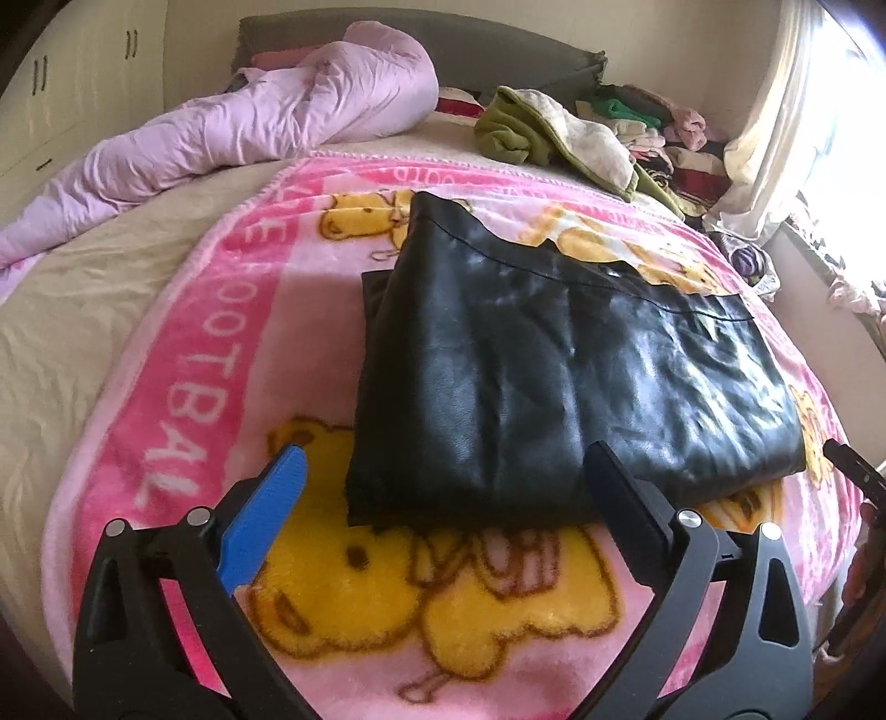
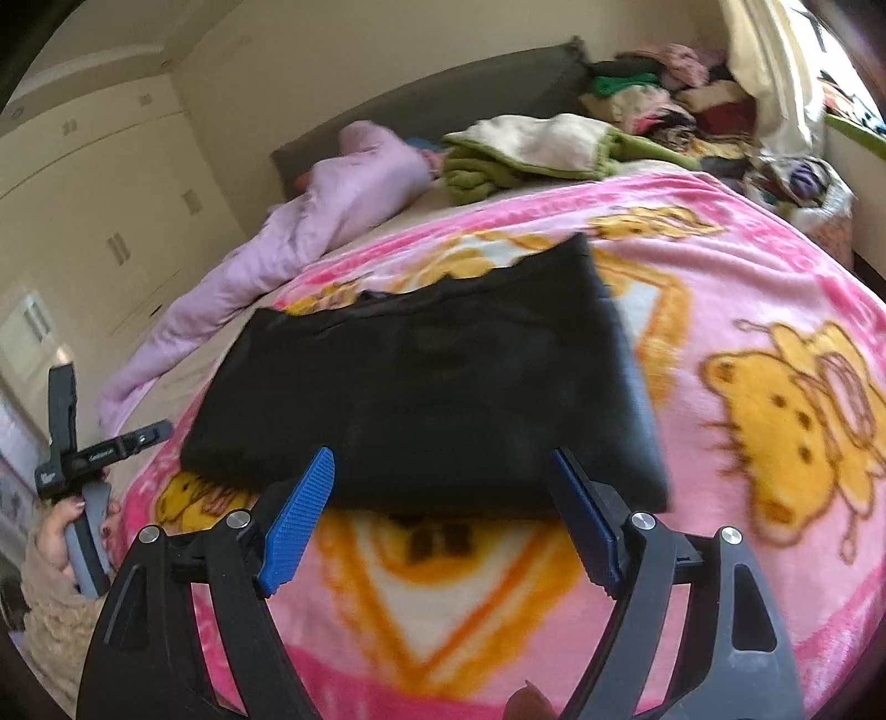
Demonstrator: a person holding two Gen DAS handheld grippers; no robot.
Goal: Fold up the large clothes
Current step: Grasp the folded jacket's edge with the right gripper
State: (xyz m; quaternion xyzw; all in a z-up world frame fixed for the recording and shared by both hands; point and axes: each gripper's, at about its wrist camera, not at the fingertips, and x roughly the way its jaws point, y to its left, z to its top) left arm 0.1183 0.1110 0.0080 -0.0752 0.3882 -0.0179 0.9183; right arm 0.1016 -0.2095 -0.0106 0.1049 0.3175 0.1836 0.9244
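The black leather garment [image 1: 565, 382] lies folded in a thick rectangle on the pink blanket [image 1: 183, 387] over the bed. It looks heavy, smooth and probably slippery, stiffer than cloth; grip a near corner through all layers. The left gripper [image 1: 443, 476] and right gripper [image 2: 443, 476] both hover with fingers spread, empty.

Home bedroom, lived-in.
We see a bed [image 1: 83, 310] with a dark headboard [image 1: 498, 50], pink cartoon-bear blanket [image 1: 183, 387], rumpled lilac duvet [image 1: 266, 122], built-in wardrobes [image 1: 83, 83] along the wall, clothes piles [image 2: 653, 105] beside a curtained window [image 1: 786, 94].
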